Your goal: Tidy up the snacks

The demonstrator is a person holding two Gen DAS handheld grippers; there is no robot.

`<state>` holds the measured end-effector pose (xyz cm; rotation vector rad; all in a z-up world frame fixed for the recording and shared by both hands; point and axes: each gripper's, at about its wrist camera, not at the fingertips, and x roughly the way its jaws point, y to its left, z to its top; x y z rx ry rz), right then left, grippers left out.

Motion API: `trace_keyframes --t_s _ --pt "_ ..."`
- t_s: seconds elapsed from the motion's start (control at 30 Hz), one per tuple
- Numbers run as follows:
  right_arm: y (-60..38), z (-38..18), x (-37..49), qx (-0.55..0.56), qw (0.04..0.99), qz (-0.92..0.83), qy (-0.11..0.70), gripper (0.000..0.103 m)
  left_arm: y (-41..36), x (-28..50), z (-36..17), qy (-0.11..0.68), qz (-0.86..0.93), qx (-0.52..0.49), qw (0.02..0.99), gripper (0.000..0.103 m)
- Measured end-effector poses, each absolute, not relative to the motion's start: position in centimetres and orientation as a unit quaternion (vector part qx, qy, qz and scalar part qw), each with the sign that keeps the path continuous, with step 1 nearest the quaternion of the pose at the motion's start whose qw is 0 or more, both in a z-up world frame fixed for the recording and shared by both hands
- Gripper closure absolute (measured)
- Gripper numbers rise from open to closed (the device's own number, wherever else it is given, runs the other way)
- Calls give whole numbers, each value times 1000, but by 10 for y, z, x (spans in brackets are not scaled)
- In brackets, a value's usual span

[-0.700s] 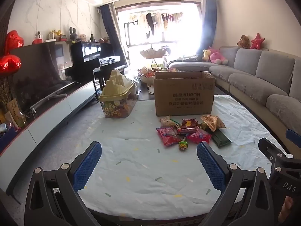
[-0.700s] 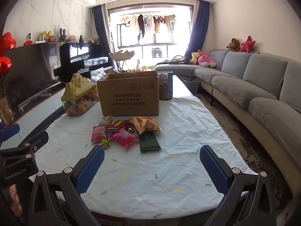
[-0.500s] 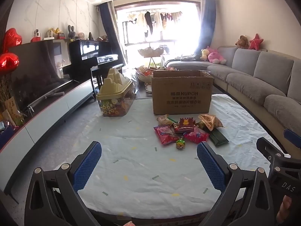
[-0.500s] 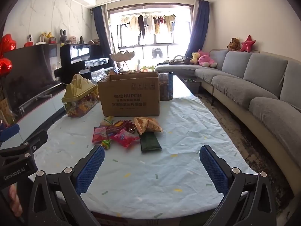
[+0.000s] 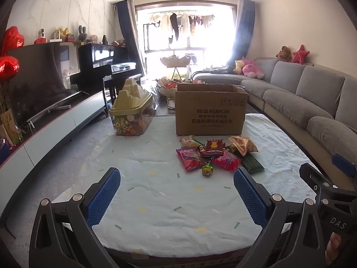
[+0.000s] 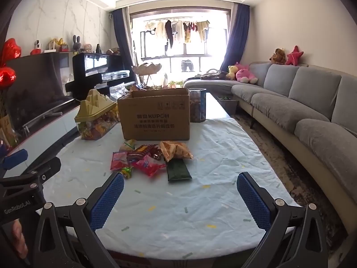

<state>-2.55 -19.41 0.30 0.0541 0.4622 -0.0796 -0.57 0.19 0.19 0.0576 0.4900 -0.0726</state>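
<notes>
Cardboard box (image 5: 210, 111) behind snack packets (image 5: 214, 154), toy tub (image 5: 131, 114) left; both tongs (image 5: 177, 192) (image 6: 180, 193) spread, empty

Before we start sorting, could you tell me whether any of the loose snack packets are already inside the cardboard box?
Cannot tell: the snack packets that show all lie on the tablecloth in front of the cardboard box, whose inside is hidden.

left tool (image 5: 176, 197): jaws spread wide, empty, tilted downward
right tool (image 6: 179, 199): jaws spread wide, empty, tilted downward
</notes>
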Motion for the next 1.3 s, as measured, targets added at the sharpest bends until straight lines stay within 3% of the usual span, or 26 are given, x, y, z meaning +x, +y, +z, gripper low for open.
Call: trace_keyframes --t_s 1.3 --pt "-192 8 -30 26 974 -39 222 1 4 -9 4 240 -37 24 970 0"
